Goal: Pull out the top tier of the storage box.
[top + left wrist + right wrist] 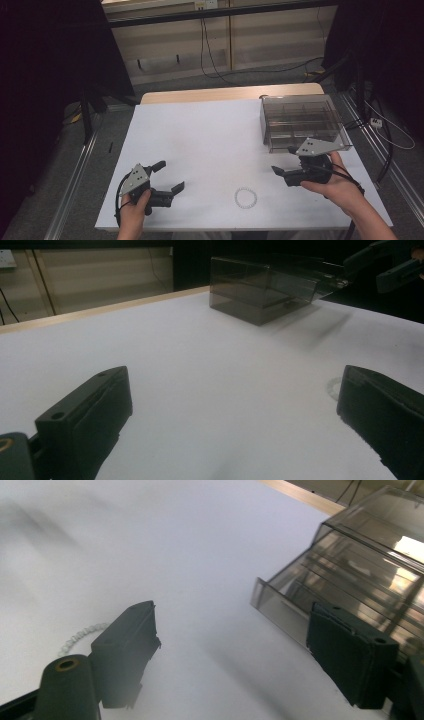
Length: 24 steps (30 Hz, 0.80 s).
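Observation:
A small ring of white beads [245, 198] lies flat on the white table sheet [200, 135] near the front edge, between my two hands. My left gripper [170, 176] rests low at the front left, open, with nothing between its jaws; in the left gripper view [235, 415] the bead ring [334, 388] peeks out beside the right-hand jaw. My right gripper [283, 160] is held at the front right, just before the box, open and empty. In the right gripper view [235, 650] the beads [80, 635] curve out behind the left-hand jaw.
A smoky clear plastic box [300, 122] with several compartments stands at the back right of the sheet, seen close in the right gripper view as the box [360, 580]. Beyond the sheet runs a wooden table edge [230, 93], with cables on the floor behind.

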Available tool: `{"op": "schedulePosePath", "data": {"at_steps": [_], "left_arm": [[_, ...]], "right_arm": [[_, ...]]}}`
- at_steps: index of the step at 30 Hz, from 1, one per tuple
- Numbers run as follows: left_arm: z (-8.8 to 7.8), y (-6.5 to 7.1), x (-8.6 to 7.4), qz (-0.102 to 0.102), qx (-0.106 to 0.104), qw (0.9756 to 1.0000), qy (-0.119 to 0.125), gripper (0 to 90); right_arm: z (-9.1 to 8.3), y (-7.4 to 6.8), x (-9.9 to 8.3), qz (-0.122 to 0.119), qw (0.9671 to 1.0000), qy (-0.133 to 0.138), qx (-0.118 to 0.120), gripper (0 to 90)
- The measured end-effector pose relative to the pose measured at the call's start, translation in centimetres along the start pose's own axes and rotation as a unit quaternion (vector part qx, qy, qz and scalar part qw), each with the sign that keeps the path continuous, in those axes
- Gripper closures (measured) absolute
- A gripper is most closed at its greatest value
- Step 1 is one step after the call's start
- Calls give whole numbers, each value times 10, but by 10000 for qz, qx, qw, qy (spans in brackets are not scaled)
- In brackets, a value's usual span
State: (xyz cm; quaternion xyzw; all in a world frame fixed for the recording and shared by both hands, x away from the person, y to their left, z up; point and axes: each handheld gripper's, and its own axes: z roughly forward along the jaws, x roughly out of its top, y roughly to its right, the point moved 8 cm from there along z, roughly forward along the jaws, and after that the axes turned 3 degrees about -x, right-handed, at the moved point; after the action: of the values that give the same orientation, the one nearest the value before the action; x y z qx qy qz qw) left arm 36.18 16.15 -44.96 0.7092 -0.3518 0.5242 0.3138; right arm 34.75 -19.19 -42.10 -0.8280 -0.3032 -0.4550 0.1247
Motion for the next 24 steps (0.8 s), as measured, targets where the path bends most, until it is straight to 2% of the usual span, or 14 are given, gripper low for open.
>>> {"op": "schedulePosePath", "data": {"at_steps": [10, 13, 24], "left_arm": [[0, 0, 1, -2, -1, 10000, 15, 16], [0, 0, 0, 6, -3, 10000, 4, 16], [0, 0, 1, 2, -3, 10000, 21, 16]], "right_arm": [[12, -19, 0, -74, 9996, -82, 242, 203], [16, -23, -2, -203, 9995, -133, 223, 202], [27, -36, -7, -204, 9989, -173, 383, 203]]}}
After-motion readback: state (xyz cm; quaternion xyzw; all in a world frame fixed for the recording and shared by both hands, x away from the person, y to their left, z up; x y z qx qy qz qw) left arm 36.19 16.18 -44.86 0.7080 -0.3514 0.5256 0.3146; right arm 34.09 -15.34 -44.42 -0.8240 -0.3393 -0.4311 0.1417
